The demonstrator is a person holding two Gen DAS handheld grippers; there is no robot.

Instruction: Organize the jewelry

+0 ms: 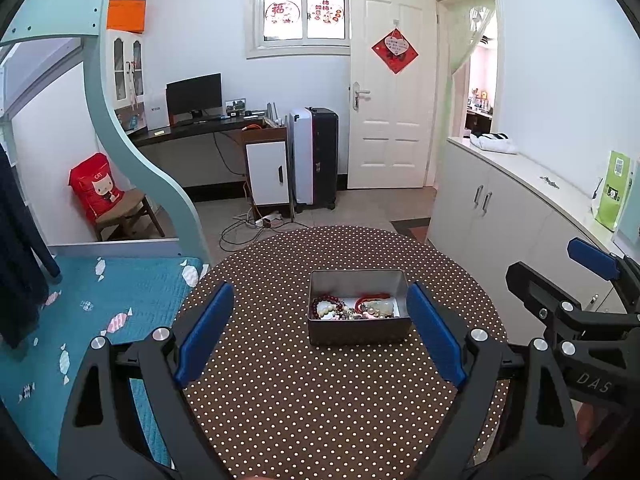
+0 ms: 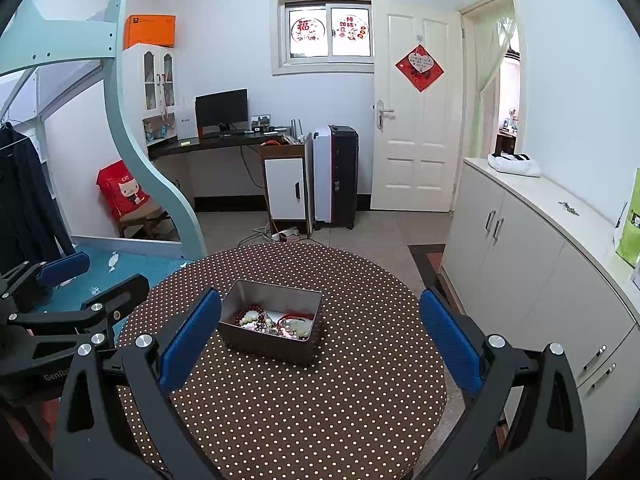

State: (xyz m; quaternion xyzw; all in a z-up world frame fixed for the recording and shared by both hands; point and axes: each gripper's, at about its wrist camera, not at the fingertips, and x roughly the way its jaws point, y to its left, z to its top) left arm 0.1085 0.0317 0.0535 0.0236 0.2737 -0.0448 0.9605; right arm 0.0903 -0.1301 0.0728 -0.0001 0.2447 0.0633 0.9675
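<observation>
- Centrally, a rectangular metal tin (image 1: pixel 359 307) with rounded corners and dull grey, smooth walls sits on the round table (image 1: pixel 320 400); it has no lid on.
- Inside the tin lies a tangle of jewelry (image 1: pixel 354 307): a bracelet (image 1: pixel 326 307) of dark red round beads toward the tin's left side, a red cord (image 1: pixel 374 297) toward its far right, a pale, glossy pendant (image 1: pixel 378 305) beside that cord, and small pearl-like beads mixed in between.
- Cloth (image 2: pixel 300 408) covers the table, brown with a regular grid of small white dots; it looks flat and smooth around the tin.
- Left gripper (image 1: pixel 320 338): black angular frame with silver round bolts, and two flat blue fingers (image 1: pixel 206 334) of matte, slightly grainy look. They stand wide apart, holding nothing, one on each side of the tin and nearer the camera than its front wall, raised above the cloth.
- Right gripper (image 2: pixel 320 344): same build, its blue fingers (image 2: pixel 450 344) also spread wide and empty. In its own view the tin sits just behind the left finger, turned at a slight angle.
- From the left wrist view, the right gripper shows well to the right of the tin, off the table's edge, over white cabinets (image 1: pixel 500 216).
- Beyond the tin, across the tiled floor, stand a white panelled door (image 1: pixel 390 92) and a dark upright suitcase (image 1: pixel 320 158).
- Left of the tin lies a teal quilted bed (image 1: pixel 100 320) with a candy print.
</observation>
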